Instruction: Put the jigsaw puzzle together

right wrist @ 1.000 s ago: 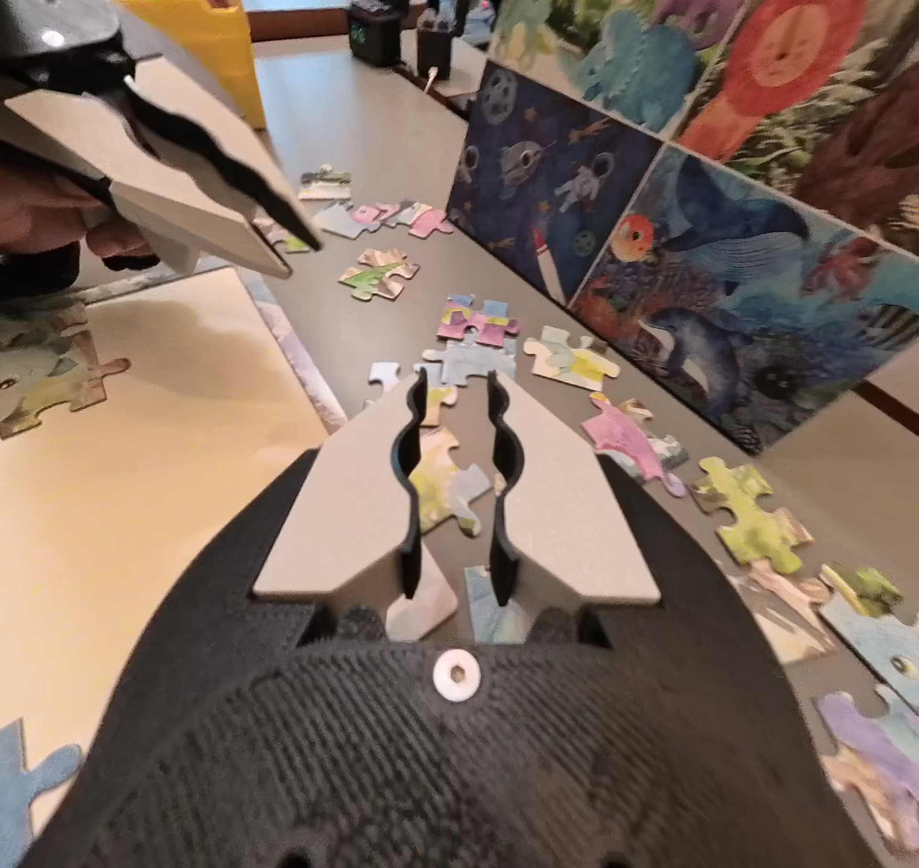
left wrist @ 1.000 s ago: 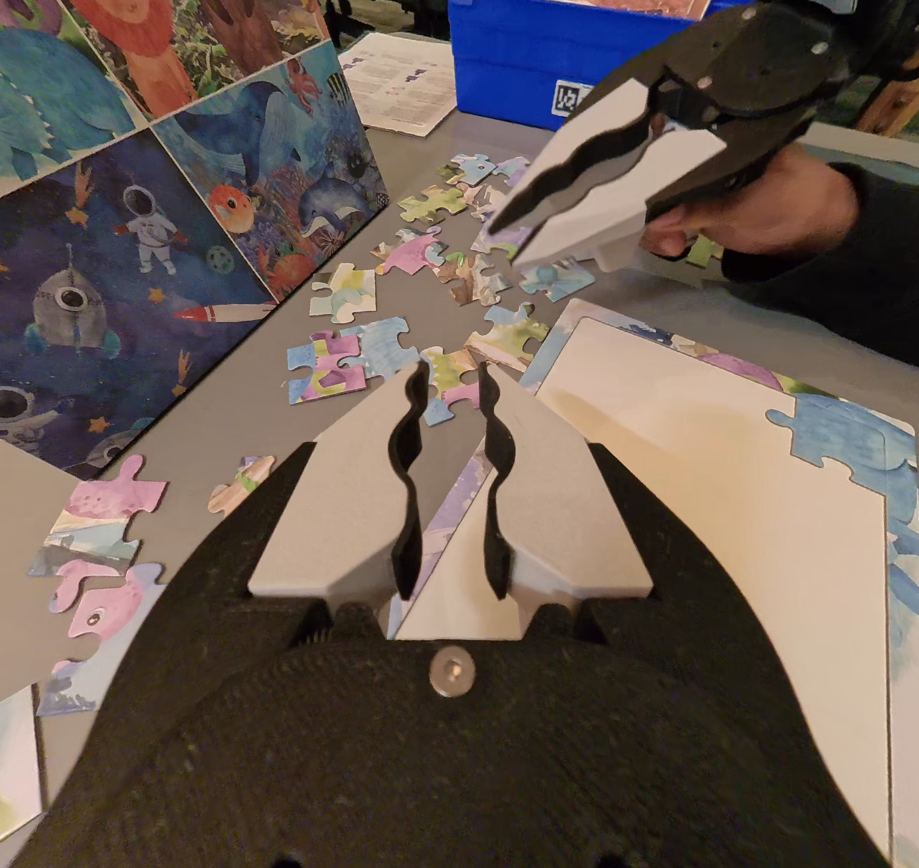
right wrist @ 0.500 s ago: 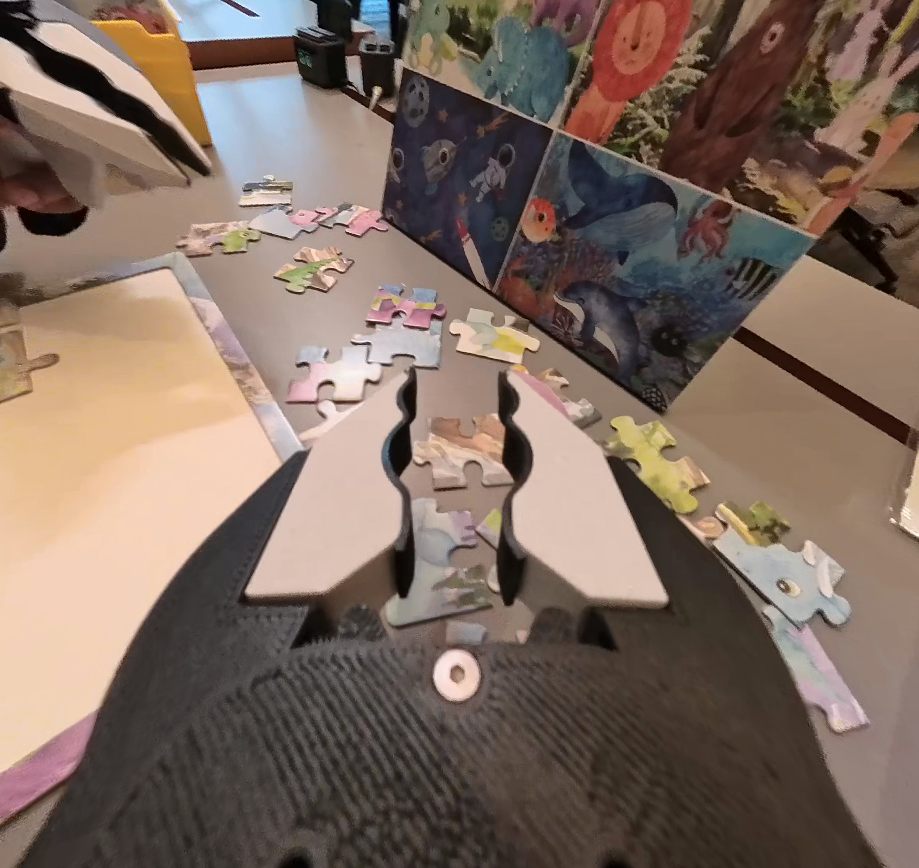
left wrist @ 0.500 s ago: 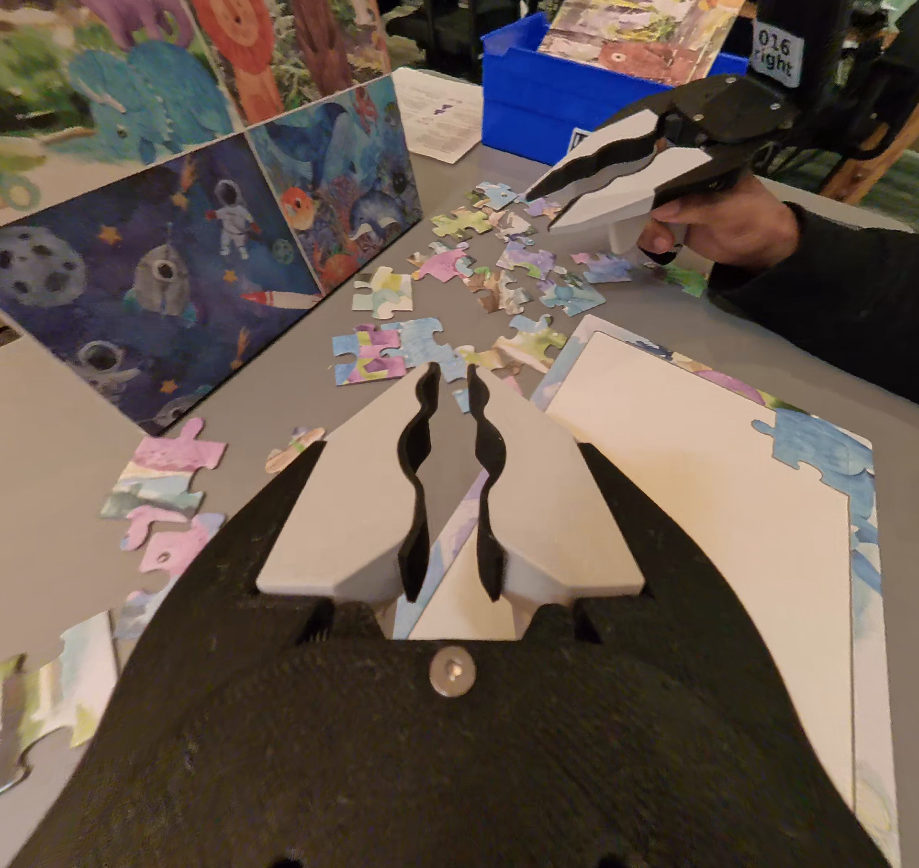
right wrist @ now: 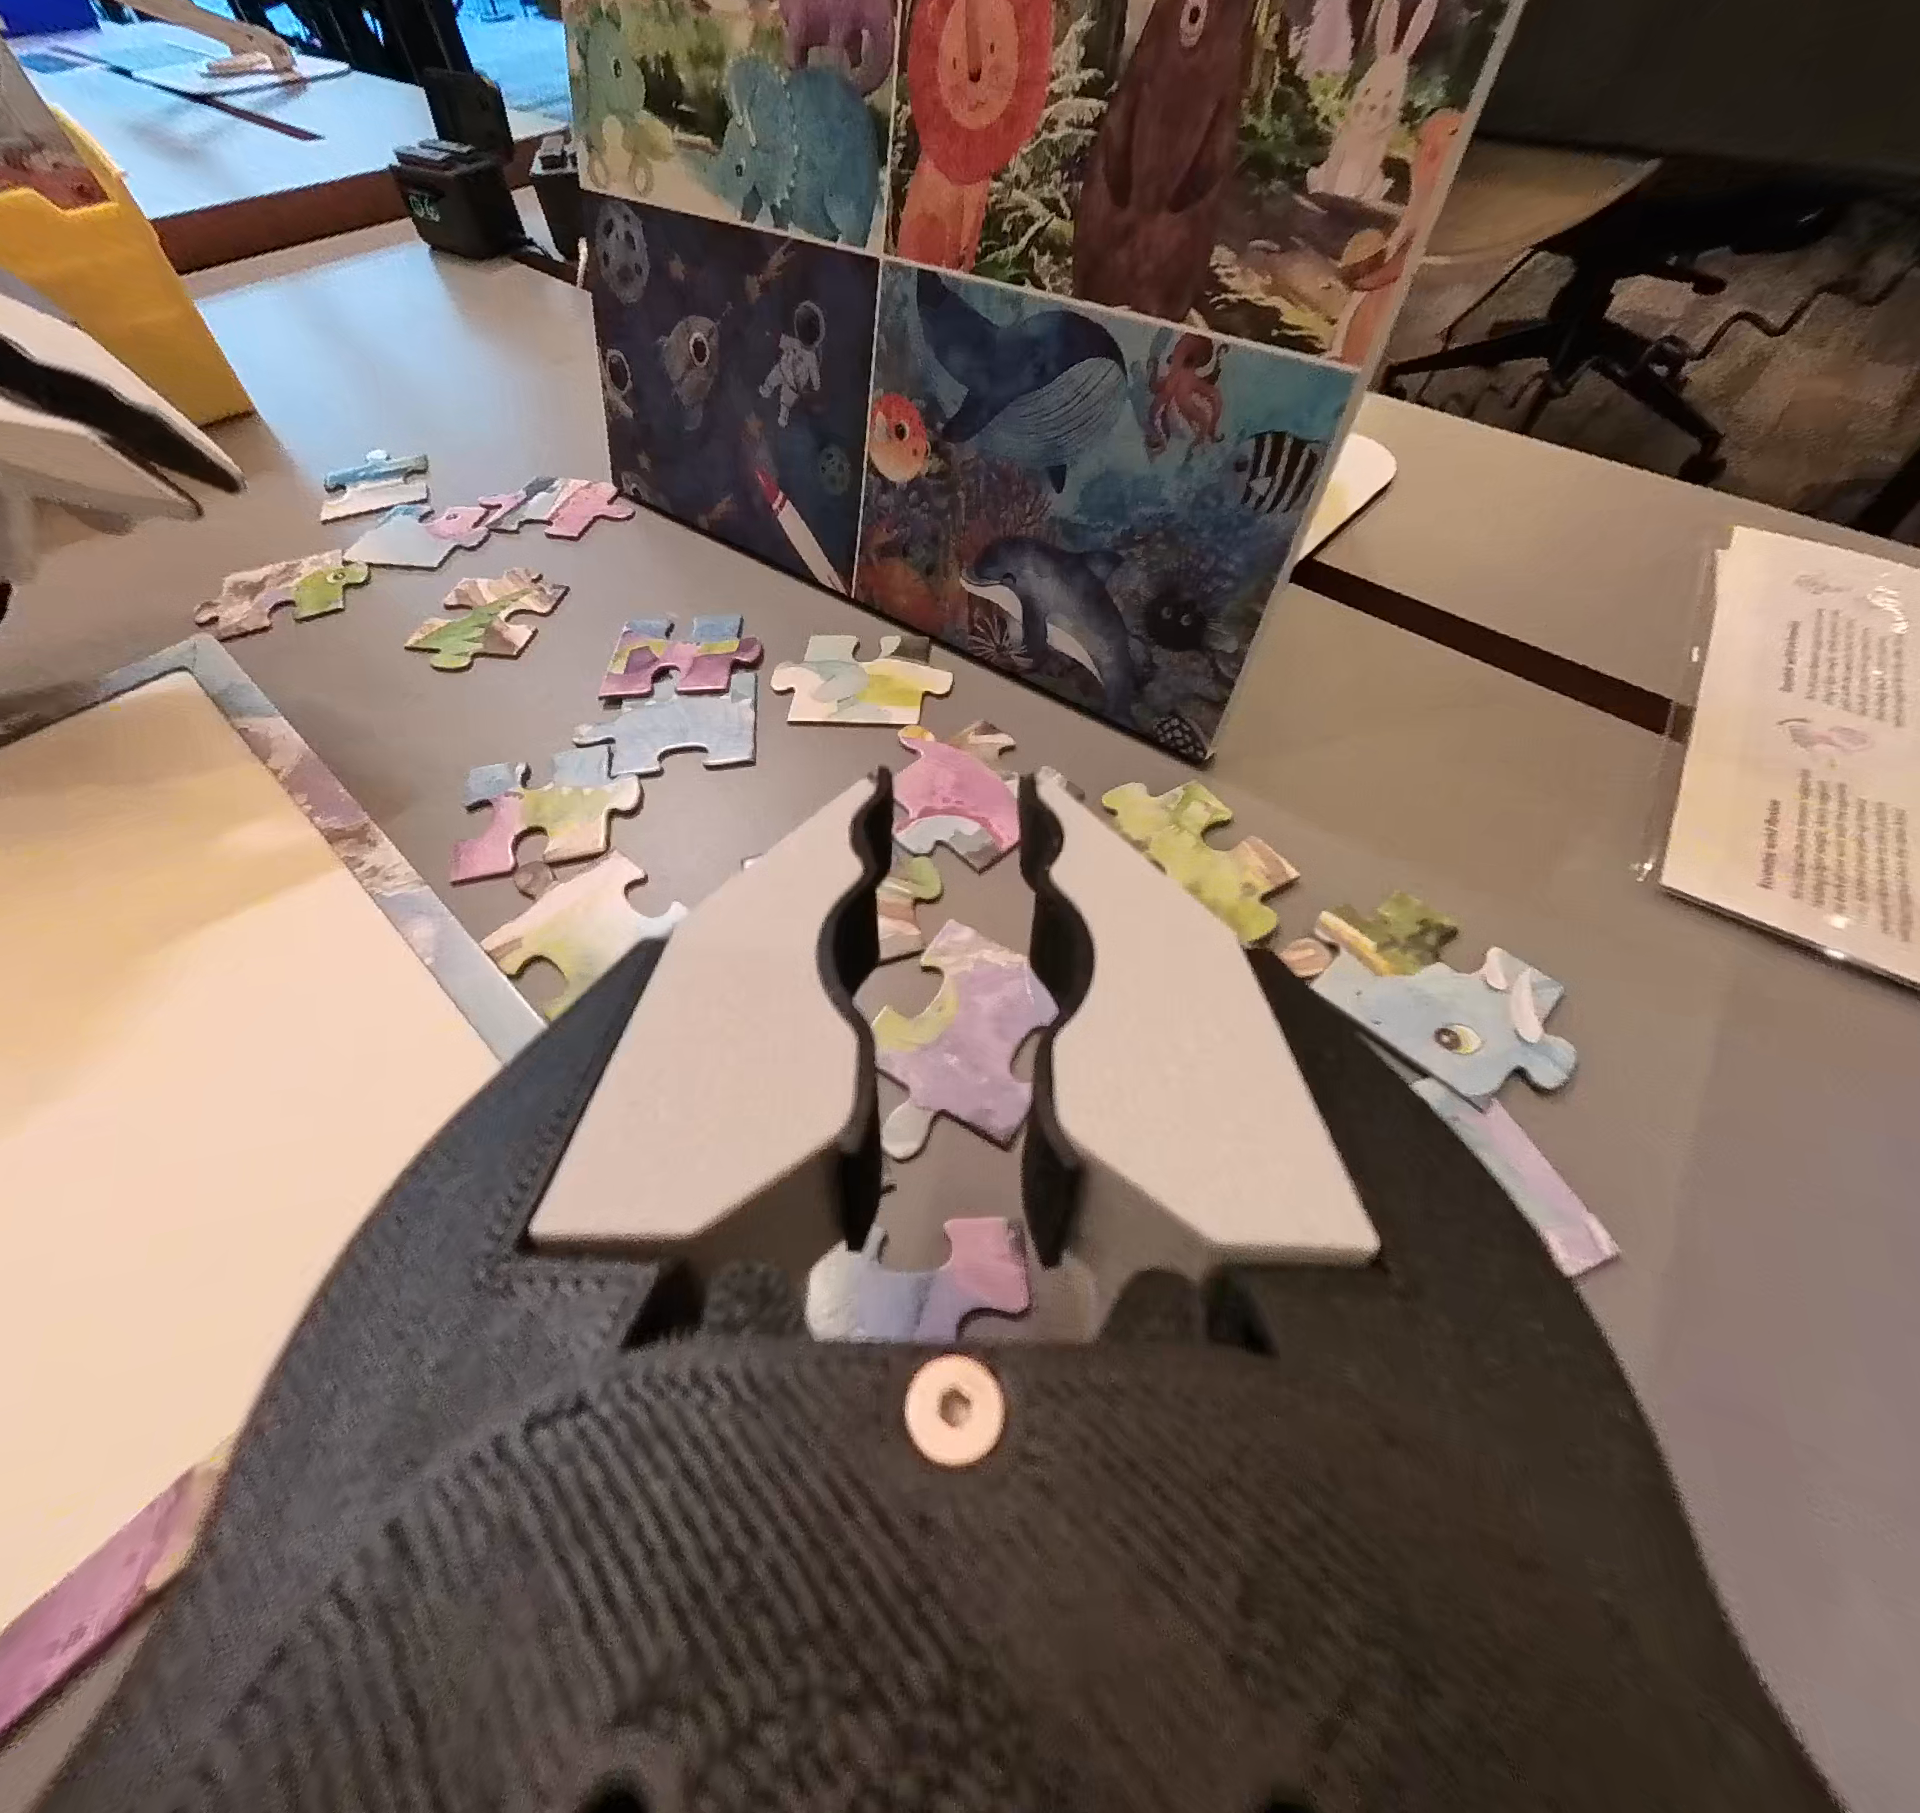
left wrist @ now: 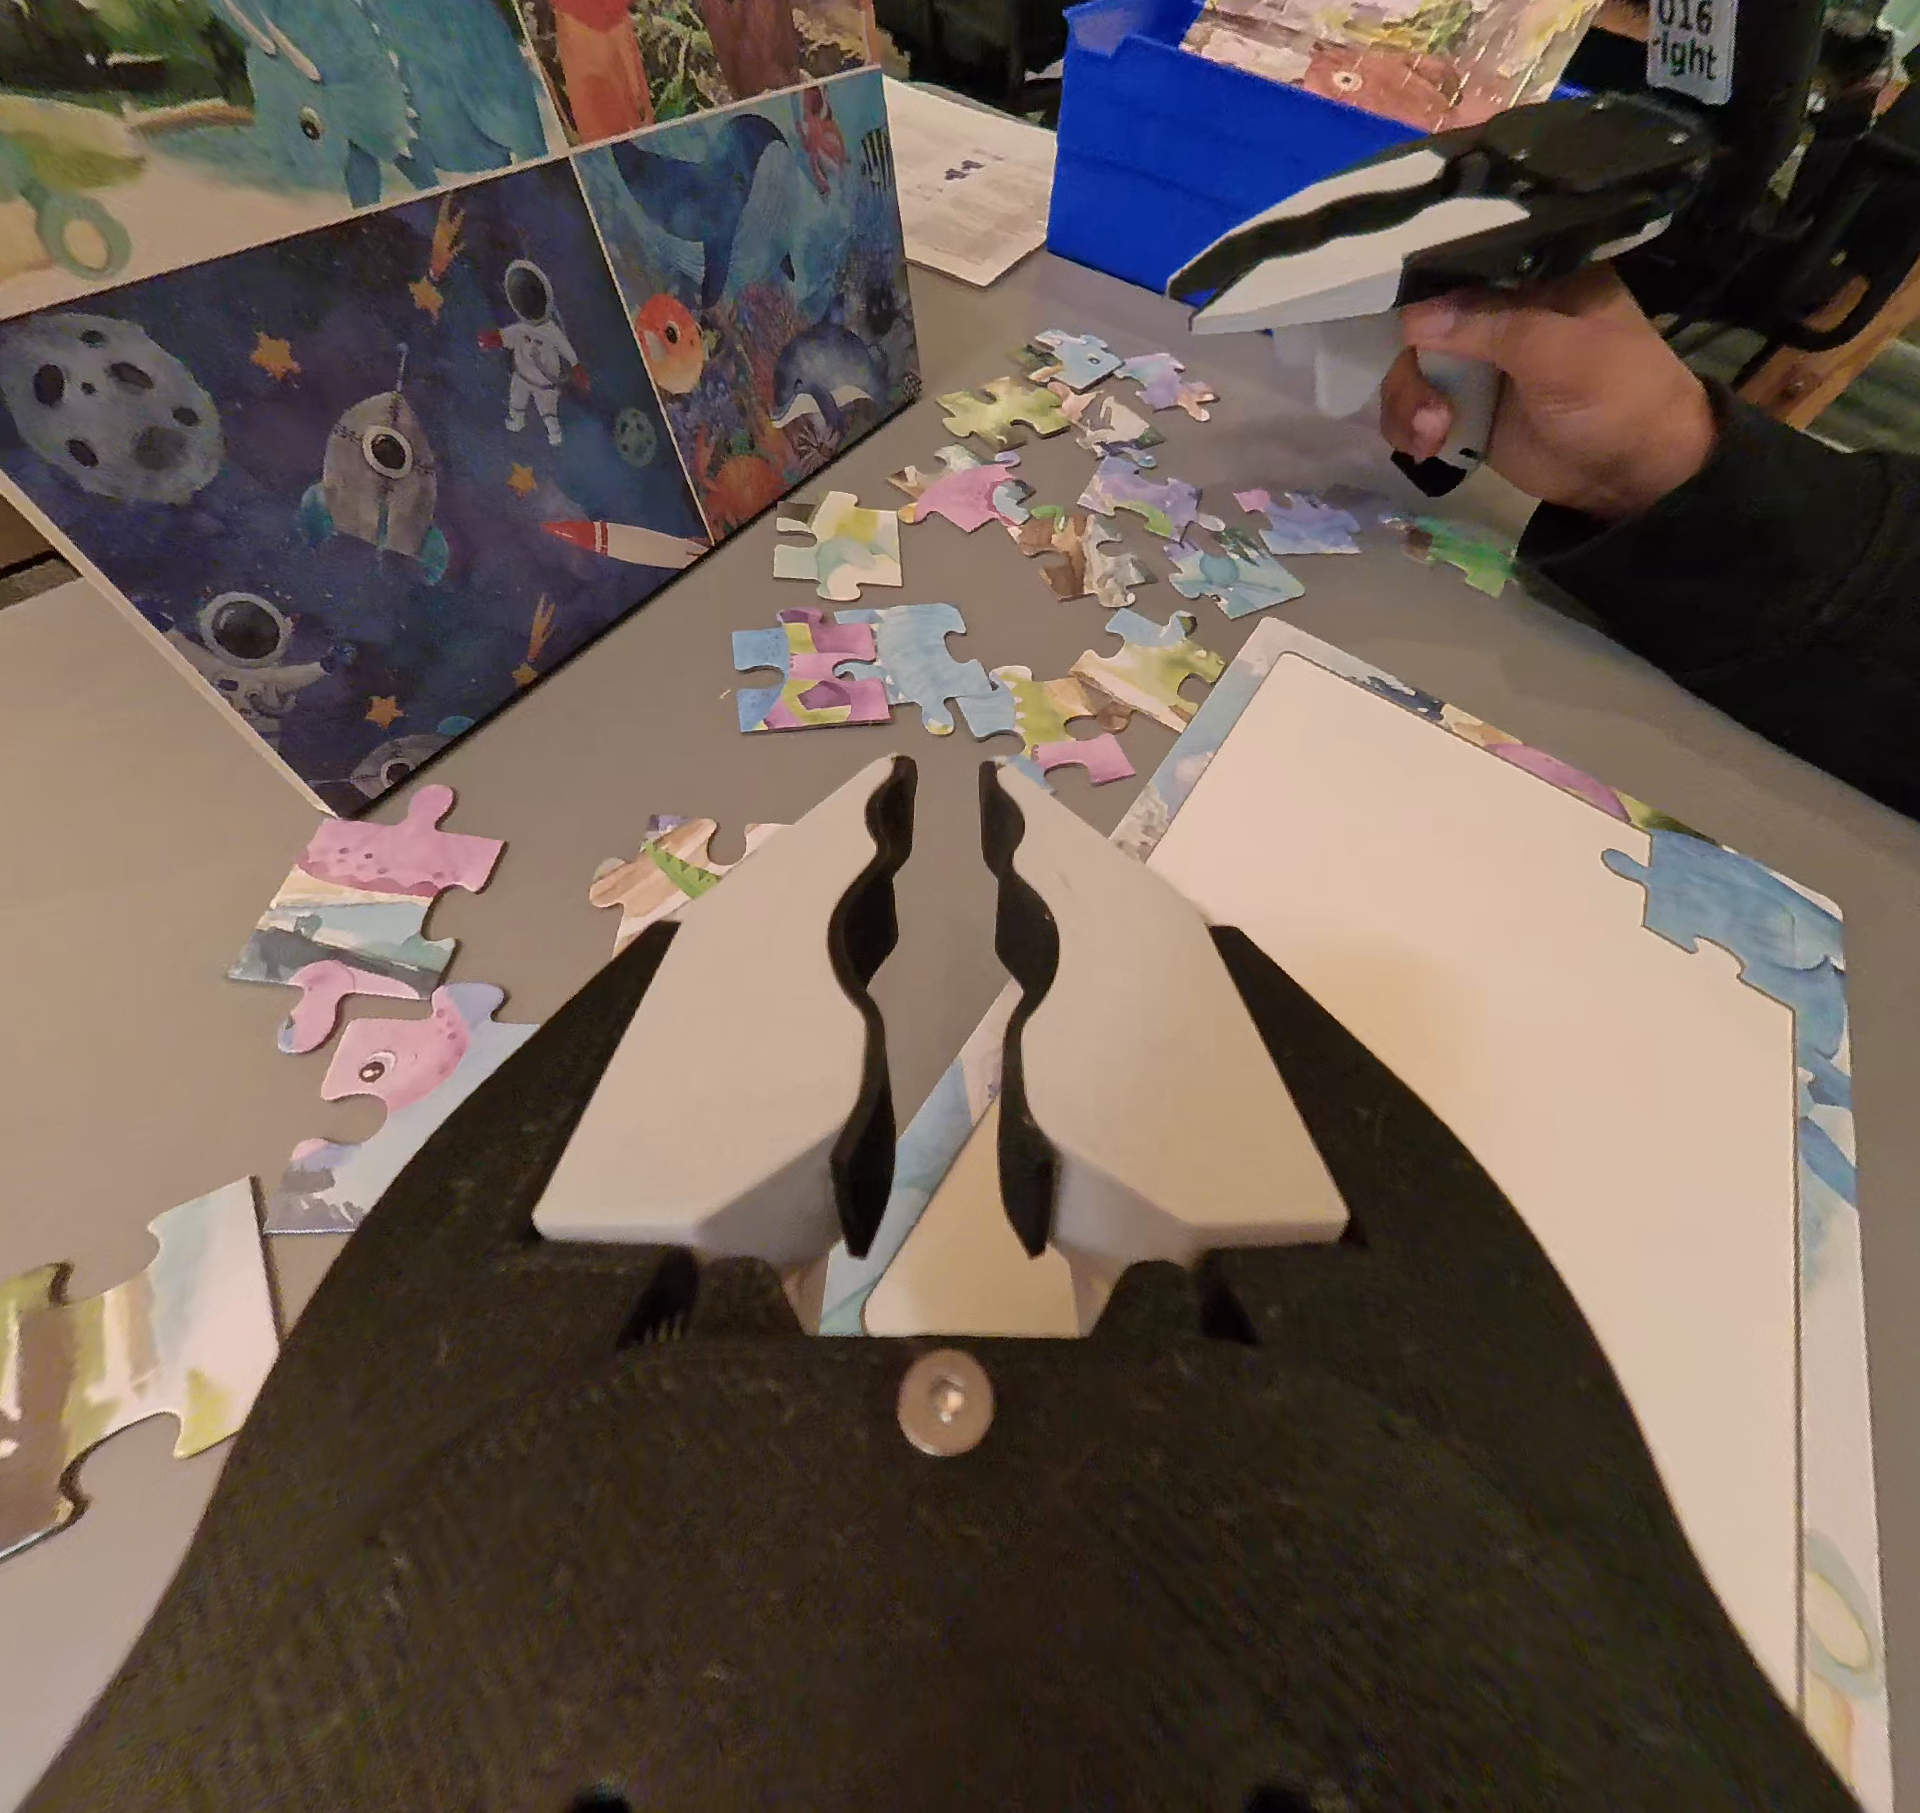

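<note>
since a second ago the left gripper (left wrist: 948, 797) has been drawn back from the puzzle tray (left wrist: 1475, 953) on the table (left wrist: 156, 828) and the right gripper (right wrist: 954, 807) moved over loose puzzle pieces (right wrist: 966, 1036), both with fingers parted and empty, several pieces being hidden beneath them.

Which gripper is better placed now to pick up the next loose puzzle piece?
Right, probably. The right gripper hangs open directly above the purple piece; the left gripper hangs open over bare table.

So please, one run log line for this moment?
left hand-held gripper: open, empty | right hand-held gripper: open, above loose cardboard jigsaw pieces | white puzzle tray: mostly unfilled
</note>
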